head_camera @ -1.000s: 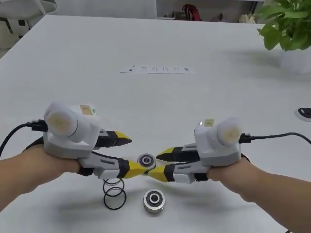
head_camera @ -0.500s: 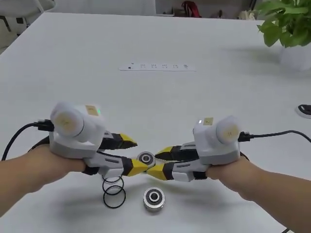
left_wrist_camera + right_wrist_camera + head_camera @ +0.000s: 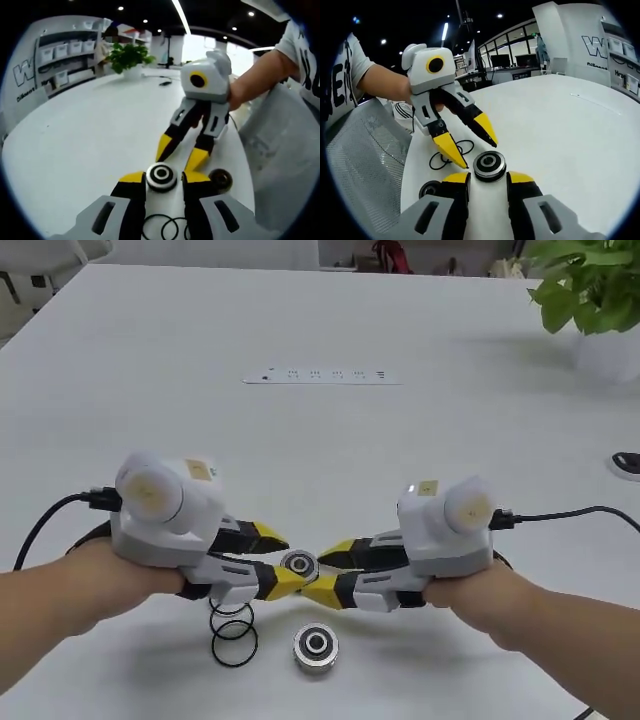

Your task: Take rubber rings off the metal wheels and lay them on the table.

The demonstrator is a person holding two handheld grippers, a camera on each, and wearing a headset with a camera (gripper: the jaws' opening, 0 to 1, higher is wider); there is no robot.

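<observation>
A small metal wheel with a dark band sits between my two grippers, near the table's front edge. My left gripper is open, its yellow tips on either side of the wheel. Facing it, my right gripper is open too, and the wheel lies just ahead of its tips. A second wheel lies flat on the table closer to me. Loose black rubber rings lie overlapping to the left of that wheel, under the left gripper.
A white strip with small marks lies mid-table. A potted plant stands at the far right. A dark object sits at the right edge. Cables trail from both grippers.
My left gripper has edged right, and its jaws have narrowed a little around the wheel. The right gripper has barely moved. The head camera has shifted slightly.
</observation>
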